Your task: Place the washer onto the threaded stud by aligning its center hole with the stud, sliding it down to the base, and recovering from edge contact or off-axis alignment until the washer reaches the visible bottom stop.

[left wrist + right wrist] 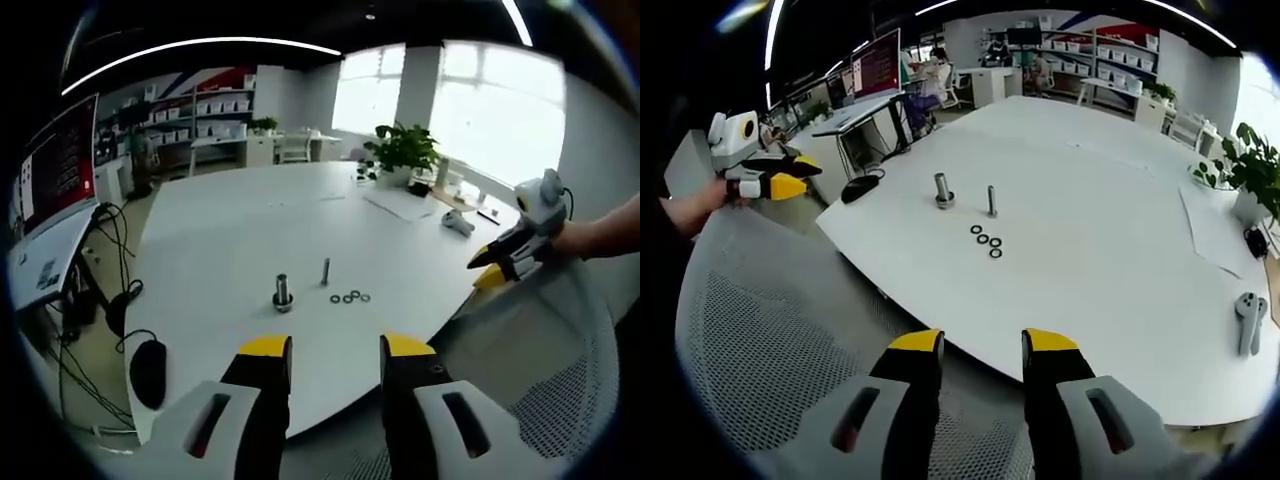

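Washers (349, 297): four small dark rings lie in a short row on the white table (240, 230), just beside the thin stud; in your right gripper view the row (985, 240) runs away from the stud's foot.
Left gripper (335, 350): you hold it low, off the near table edge, level and pointing across the table at the parts; its yellow-tipped jaws stand apart with nothing between them.
Right gripper (980, 345): you hold it above the mesh chair back (760, 330), aimed at the table; its jaws gape the same way, empty.
Your hands: each grips its tool from behind, wrist straight, well apart from the table.
Threaded stud (325, 270): upright, thin, bare.
Thicker bolt (283, 292): upright on a wide base, near the stud.
Far: potted plant (405, 150) at the far table edge.
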`<state>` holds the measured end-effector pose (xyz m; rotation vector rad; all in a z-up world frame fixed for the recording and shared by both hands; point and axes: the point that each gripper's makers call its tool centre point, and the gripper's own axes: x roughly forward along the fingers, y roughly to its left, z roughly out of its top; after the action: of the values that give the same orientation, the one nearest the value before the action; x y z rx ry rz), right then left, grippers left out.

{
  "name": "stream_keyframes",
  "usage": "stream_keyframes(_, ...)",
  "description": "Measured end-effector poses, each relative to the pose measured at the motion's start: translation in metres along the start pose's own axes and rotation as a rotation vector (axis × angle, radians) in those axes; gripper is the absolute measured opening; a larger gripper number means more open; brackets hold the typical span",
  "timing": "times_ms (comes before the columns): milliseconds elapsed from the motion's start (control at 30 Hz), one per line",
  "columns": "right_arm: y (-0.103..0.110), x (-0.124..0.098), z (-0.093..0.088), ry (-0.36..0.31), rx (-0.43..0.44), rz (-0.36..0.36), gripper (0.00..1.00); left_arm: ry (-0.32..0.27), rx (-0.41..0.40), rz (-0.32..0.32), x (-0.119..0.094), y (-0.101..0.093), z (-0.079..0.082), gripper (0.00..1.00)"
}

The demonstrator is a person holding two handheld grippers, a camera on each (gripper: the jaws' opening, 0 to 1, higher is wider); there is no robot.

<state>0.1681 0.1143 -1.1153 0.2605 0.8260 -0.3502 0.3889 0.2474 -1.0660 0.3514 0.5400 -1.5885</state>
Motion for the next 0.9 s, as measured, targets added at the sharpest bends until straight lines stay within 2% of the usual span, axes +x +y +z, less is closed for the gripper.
stream_keyframes(233, -0.0043, 0.0028, -0.0069, 0.02, -0.01, 0.005, 0.34, 0.001, 0.001, 0.001, 0.0002, -0.0006, -0.0008, 0.33)
stream_keyframes(300, 0.0027, 0.0003, -0.0035, 0.017, -0.007, 0.007, 0.34, 0.01, 0.007, -0.003, 0.0003, -0.0013, -0.0023, 0.33)
stream_keyframes(400, 0.0034, -0.0001, -0.0038, 0.016, -0.009, 0.001, 0.34, -0.013, -0.002, -0.012, -0.0022, -0.0029, 0.0021, 0.33)
stream_keyframes(533, 0.0, 0.0007, -0.0055, 0.022, -0.011, 0.002, 0.34, 0.003, 0.008, -0.01, 0.0016, -0.0021, 0.001, 0.33)
stream_keyframes(633, -0.0029, 0.0018, -0.0077, 0.028, -0.012, 0.002, 0.34, -0.018, -0.008, -0.003, -0.0008, 0.0007, 0.0049, 0.32)
stream_keyframes(700, 0.0032, 0.0009, -0.0055, 0.026, -0.014, -0.003, 0.33, -0.019, -0.015, -0.004, -0.0003, 0.0013, 0.0049, 0.32)
stream_keyframes(800, -0.0061, 0.0042, -0.0086, 0.029, -0.012, -0.01, 0.33, -0.015, 0.003, -0.002, 0.0007, 0.0012, 0.0037, 0.31)
stream_keyframes(900, 0.0, 0.0029, -0.0071, 0.039, -0.014, -0.005, 0.33, -0.01, -0.005, 0.001, 0.002, 0.0026, 0.0037, 0.31)
